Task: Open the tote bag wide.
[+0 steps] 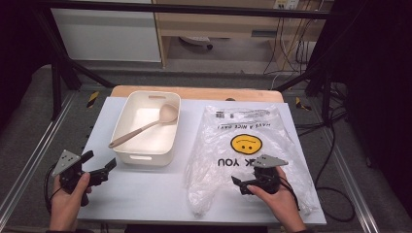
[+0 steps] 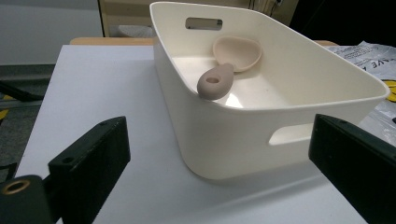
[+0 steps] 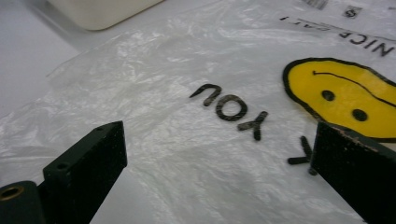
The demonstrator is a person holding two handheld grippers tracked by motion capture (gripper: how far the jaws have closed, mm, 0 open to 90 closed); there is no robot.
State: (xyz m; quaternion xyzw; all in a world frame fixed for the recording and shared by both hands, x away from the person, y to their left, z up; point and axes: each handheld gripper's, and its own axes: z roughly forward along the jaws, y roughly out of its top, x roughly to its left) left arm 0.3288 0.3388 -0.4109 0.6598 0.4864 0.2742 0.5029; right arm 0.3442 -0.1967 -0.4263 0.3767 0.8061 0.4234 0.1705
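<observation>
Black tongs [image 1: 99, 166], grey triangular plates

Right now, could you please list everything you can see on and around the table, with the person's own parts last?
White rectangular plastic tub: one, white, left half of the table, near the far edge.
Beige long-handled ladle: one, beige, lying in the tub, handle resting over its left rim.
Clear plastic bag with a yellow smiley face: one, clear with black lettering, spread flat on the right half.
White table: one, white, centre.
Left gripper: one, black, fingers open, near the tub's front left corner.
Right gripper: one, black, fingers open, over the bag.
</observation>
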